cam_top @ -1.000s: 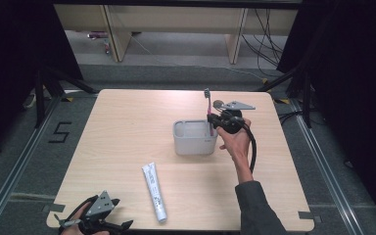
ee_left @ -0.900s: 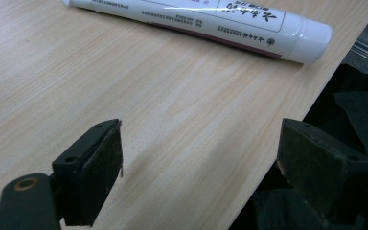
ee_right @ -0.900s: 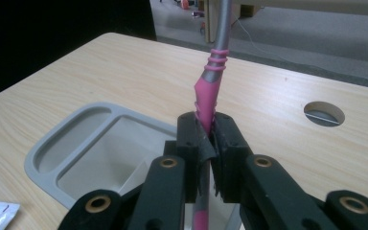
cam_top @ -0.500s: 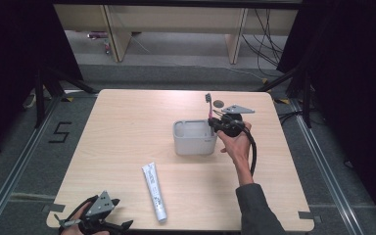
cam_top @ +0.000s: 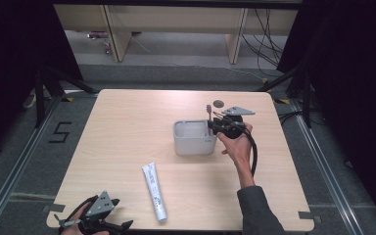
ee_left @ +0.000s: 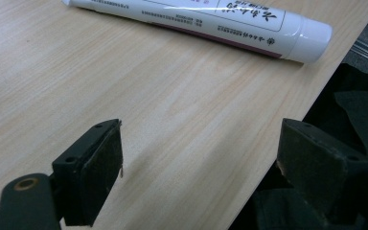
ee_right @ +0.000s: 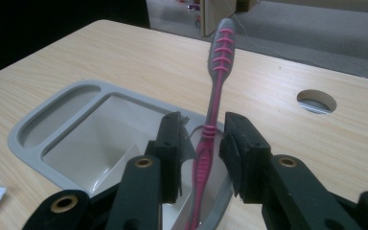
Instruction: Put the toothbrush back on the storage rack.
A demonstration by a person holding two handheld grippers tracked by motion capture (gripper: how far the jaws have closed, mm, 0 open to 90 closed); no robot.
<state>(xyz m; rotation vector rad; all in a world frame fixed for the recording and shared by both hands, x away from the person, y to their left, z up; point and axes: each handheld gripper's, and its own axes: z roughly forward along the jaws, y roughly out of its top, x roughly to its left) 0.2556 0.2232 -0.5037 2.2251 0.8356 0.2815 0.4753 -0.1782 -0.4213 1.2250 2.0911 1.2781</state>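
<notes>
We see the right gripper (ee_right: pixel 202 139) with jaws just loosened around the toothbrush (ee_right: pixel 215 91), whose lower end is hidden inside the tray (ee_right: pixel 52 122); the left gripper (ee_left: pixel 199 163) gapes empty.

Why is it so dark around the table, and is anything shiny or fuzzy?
High view: the table is lit and its surroundings are black. Left gripper view: a white glare streak runs along the toothpaste tube. Right gripper view: the pink toothbrush is sharp, while the floor behind looks soft.

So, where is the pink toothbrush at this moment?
The pink toothbrush stands in the grey holder, leaning on its rim between the open right tongs; in the high view, right of centre.
</notes>
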